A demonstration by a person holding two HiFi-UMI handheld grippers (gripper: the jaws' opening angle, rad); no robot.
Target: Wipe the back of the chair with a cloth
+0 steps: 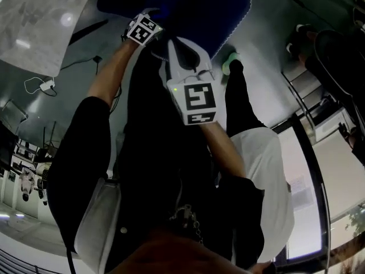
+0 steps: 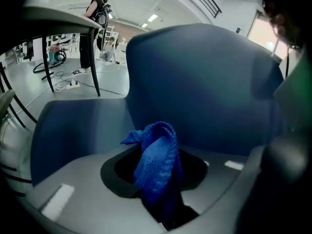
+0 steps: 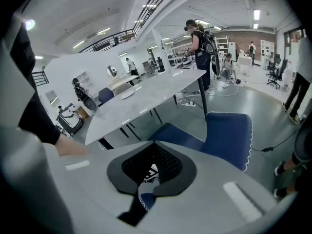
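A dark blue chair [image 1: 188,4] stands in front of me, its back [image 2: 204,82] close ahead in the left gripper view. My left gripper [image 2: 156,174] is shut on a bright blue knitted cloth [image 2: 155,147] that bunches up out of the jaws, just short of the chair back. In the head view the left gripper [image 1: 149,39] sits at the chair's near edge. My right gripper [image 1: 173,43] is beside it, pulled slightly back. Its jaws [image 3: 153,145] are shut with nothing in them, and the chair [image 3: 226,133] lies beyond.
A grey table [image 3: 141,99] stands just behind the chair, its legs [image 2: 95,67] to the left. People [image 3: 200,43] stand farther off, another [image 1: 325,44] near my right. Cables and a power strip [image 1: 43,86] lie on the floor. My own legs and a green shoe [image 1: 229,61] are below.
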